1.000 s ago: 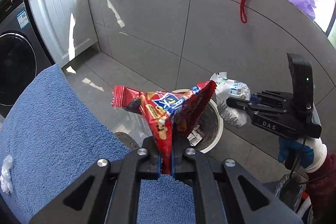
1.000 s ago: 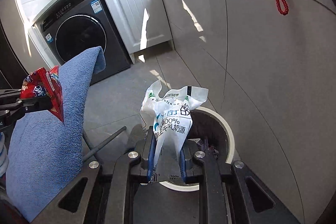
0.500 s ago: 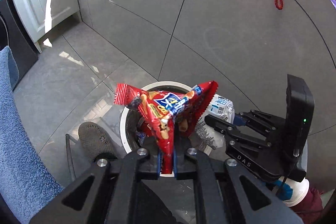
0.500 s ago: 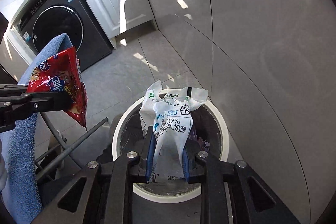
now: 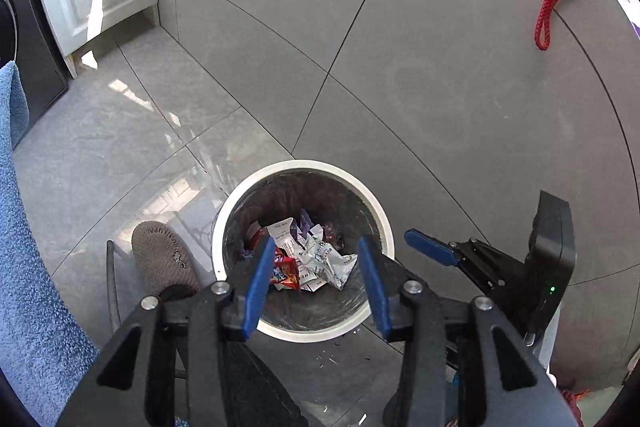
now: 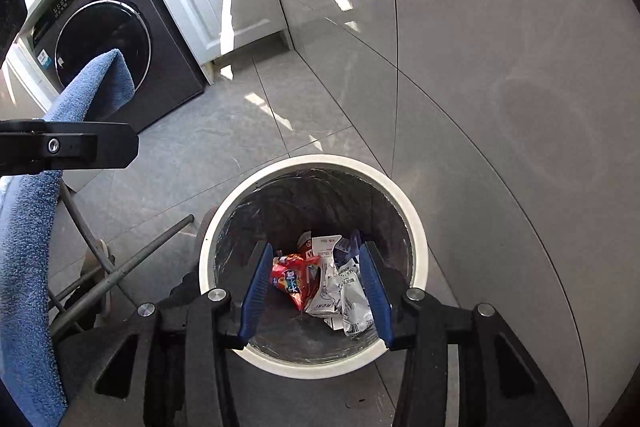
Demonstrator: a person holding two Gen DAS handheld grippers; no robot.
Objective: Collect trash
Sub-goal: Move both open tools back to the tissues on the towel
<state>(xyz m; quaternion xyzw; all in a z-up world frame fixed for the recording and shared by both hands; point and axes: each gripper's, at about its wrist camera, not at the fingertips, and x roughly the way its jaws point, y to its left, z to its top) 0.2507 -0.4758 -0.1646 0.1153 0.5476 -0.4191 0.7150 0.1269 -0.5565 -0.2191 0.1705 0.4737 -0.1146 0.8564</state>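
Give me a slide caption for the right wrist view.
Open right gripper above white bin holding red snack bag and white wrappers.

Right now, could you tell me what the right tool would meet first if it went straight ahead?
Probably the white wrapper in the bin, between its open fingers; depth is unclear.

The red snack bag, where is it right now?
The red snack bag lies at the bottom of the white bin, left of the crumpled white wrapper, seen between the open right gripper fingers.
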